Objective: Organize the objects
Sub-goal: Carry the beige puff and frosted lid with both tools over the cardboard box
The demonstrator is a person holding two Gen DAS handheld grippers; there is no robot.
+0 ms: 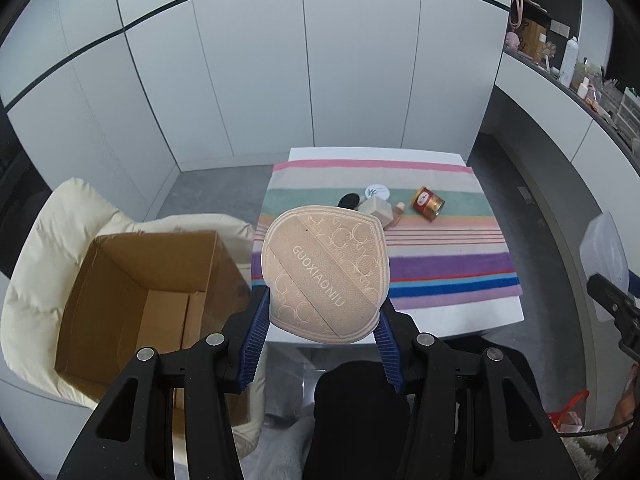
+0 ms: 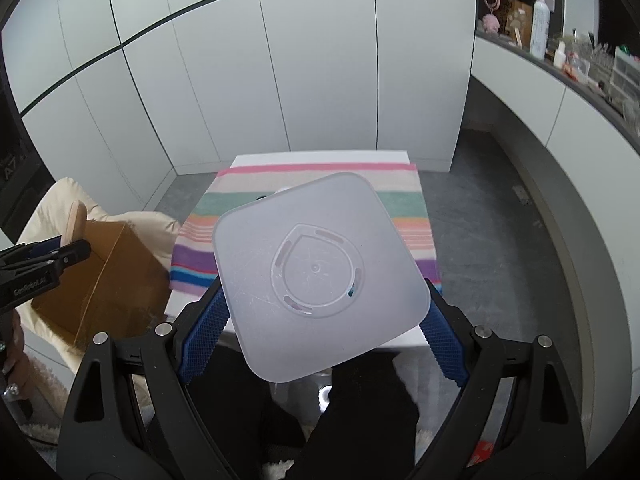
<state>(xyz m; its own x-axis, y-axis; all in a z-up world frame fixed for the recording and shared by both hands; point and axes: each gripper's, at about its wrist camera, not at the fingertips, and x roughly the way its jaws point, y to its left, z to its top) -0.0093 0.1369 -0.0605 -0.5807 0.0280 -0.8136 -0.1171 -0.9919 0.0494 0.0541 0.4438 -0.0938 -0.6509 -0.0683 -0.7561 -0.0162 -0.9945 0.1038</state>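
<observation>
My left gripper [image 1: 322, 312] is shut on a large beige powder puff [image 1: 326, 272] marked GUOXIAONIU, held up above the near edge of the table. My right gripper [image 2: 324, 312] is shut on a frosted square plastic lid [image 2: 320, 276], held flat above the table's near edge. On the striped cloth [image 1: 440, 264] lie a red and gold tin [image 1: 428, 203], a white round jar [image 1: 377, 191], a beige bottle [image 1: 378, 210], a small vial [image 1: 399, 210] and a black round item [image 1: 349, 201]. The lid hides these in the right wrist view.
An open brown cardboard box [image 1: 152, 292] sits on a cream cushion [image 1: 52, 240] left of the table; it also shows in the right wrist view [image 2: 108, 280]. White cabinet doors [image 1: 280, 80] stand behind. A cluttered shelf [image 1: 580, 76] runs along the right.
</observation>
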